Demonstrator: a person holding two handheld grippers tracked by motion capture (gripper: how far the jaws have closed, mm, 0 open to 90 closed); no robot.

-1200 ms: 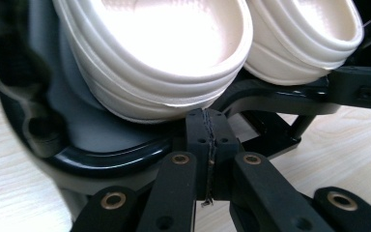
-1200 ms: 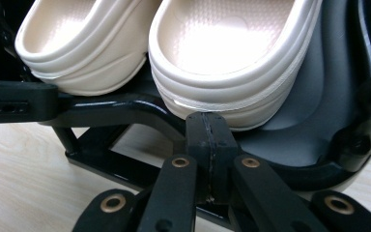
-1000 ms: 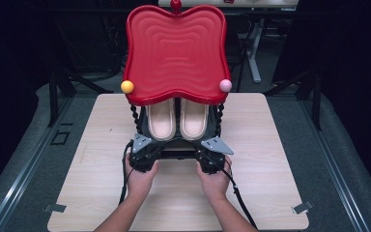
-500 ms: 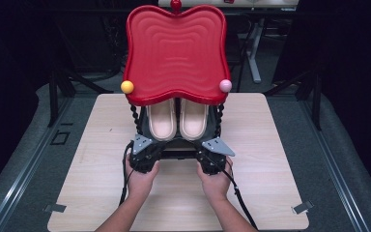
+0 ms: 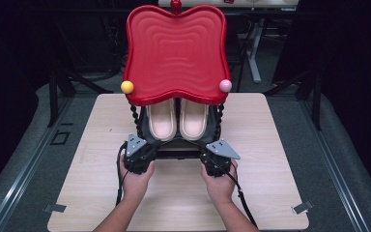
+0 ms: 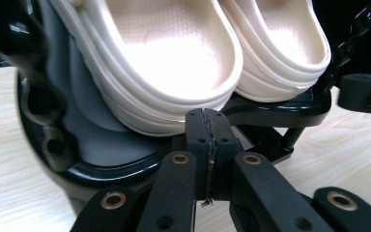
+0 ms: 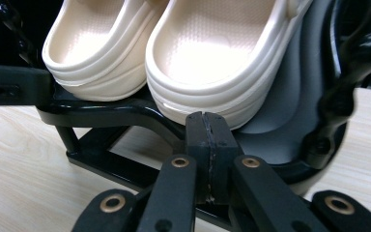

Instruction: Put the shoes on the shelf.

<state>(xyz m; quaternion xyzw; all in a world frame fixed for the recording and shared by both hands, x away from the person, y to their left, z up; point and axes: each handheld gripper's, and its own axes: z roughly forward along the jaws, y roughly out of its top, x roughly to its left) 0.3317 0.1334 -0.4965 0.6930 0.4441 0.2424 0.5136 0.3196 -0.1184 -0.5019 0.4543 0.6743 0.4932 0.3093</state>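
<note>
Both tools have their jaws pressed together with nothing between them. Left tool (image 5: 137, 153) sits at the near left corner of the black rack (image 5: 176, 151), right tool (image 5: 218, 155) at its near right corner, each in a hand. On the rack's lower shelf lie two cream clogs (image 5: 178, 119) side by side, under a red tray (image 5: 175, 53). Everything rests on the desk (image 5: 270, 145).

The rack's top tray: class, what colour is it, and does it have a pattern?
The top tray is red with rippled wavy ridges, clearest in the high view.
</note>
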